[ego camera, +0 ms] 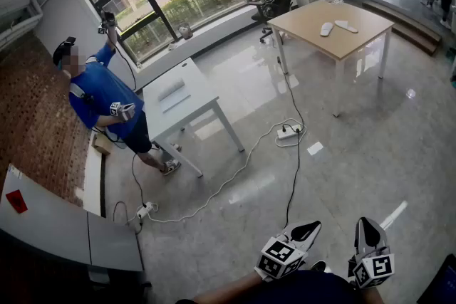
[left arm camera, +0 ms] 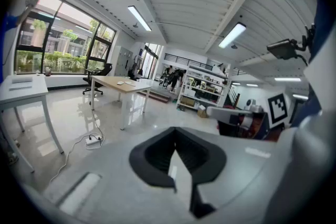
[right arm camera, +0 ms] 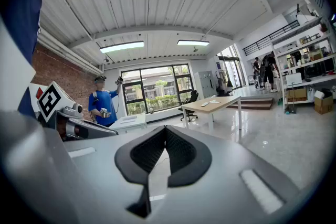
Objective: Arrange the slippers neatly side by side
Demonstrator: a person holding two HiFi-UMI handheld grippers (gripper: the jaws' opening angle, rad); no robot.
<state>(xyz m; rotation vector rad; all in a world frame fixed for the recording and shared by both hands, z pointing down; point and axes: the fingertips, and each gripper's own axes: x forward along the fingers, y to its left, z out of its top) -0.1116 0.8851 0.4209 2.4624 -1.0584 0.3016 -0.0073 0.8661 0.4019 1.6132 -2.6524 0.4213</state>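
Slippers [ego camera: 327,29] lie together on a wooden table [ego camera: 370,32] at the far side of an open-plan hall, close to each other but at slightly different angles, so the pair seems not yet squared up. Well apart from them, at the bottom of the head view, the left gripper [ego camera: 308,228] and the right gripper [ego camera: 367,227] are held low against the wearer's body, pointing out across the room. Each tool's jaws are pressed together with nothing between them, as both gripper views confirm. That is probably a carrying posture, since the slippers are far beyond reach and the task looks unstarted. A cable [ego camera: 235,171] and a power strip [ego camera: 288,132] trail over the glossy floor [ego camera: 370,146] between wearer and table, something to step round on the way. A person in a blue shirt [ego camera: 107,100] stands by a white table [ego camera: 174,100] near the windows, one arm raised.
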